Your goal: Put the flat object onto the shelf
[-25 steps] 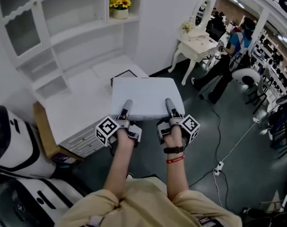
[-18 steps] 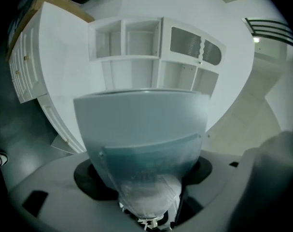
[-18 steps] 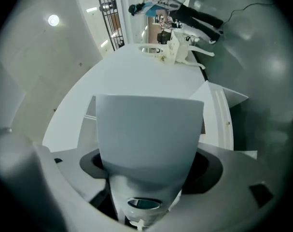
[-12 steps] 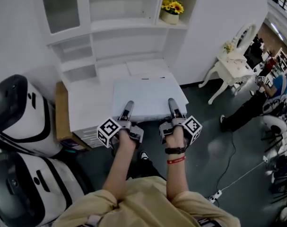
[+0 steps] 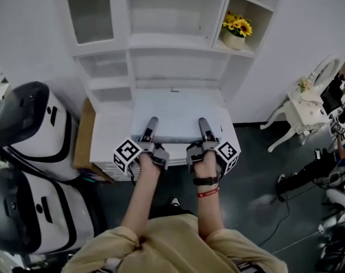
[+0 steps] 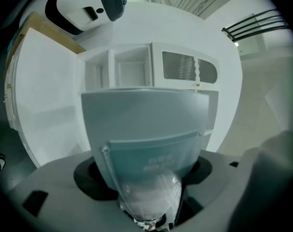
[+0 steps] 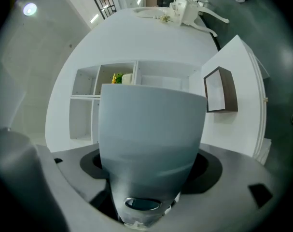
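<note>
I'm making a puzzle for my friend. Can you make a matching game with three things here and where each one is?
Things: 1 white flat board; 2 yellow flowers in a white pot; 3 white-and-black rounded machine.
Places: A left of the white shelf unit; B held by the left gripper and right gripper; C upper right shelf compartment.
Pairs: 1-B, 2-C, 3-A.
</note>
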Available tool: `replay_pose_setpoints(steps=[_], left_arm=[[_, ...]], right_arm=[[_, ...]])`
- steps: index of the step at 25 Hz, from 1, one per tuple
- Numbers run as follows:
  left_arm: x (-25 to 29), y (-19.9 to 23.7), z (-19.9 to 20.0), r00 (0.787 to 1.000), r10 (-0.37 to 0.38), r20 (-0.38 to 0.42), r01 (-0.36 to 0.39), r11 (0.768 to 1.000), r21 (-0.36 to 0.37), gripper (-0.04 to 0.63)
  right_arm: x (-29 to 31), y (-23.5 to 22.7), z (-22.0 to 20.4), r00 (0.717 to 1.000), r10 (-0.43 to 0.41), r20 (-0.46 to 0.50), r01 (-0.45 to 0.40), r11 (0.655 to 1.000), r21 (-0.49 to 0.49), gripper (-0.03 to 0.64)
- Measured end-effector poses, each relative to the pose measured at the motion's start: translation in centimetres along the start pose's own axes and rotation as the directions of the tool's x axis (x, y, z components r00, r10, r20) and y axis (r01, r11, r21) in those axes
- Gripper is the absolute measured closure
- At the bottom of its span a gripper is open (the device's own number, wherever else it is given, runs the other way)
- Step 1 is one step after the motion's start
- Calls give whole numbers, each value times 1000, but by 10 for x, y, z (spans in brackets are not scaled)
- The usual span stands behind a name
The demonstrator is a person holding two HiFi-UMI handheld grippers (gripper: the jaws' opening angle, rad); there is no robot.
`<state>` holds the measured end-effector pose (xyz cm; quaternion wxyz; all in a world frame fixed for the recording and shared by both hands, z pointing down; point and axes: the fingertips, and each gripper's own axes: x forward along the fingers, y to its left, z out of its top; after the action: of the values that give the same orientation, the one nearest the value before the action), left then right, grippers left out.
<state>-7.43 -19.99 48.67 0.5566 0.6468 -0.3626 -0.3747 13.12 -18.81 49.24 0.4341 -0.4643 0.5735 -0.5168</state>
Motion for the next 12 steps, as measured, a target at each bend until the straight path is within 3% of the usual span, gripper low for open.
replay_pose_setpoints(steps=[8, 12], left_arm=[[43, -1, -3, 997, 23, 70, -22, 1000, -18, 253], [57, -10, -1, 994, 23, 104, -21, 1000, -19, 253]], right_arm=[[43, 5, 36, 999, -13, -34, 15, 998, 64, 243], [59, 11, 47, 998, 21, -53, -16, 996, 91, 252]])
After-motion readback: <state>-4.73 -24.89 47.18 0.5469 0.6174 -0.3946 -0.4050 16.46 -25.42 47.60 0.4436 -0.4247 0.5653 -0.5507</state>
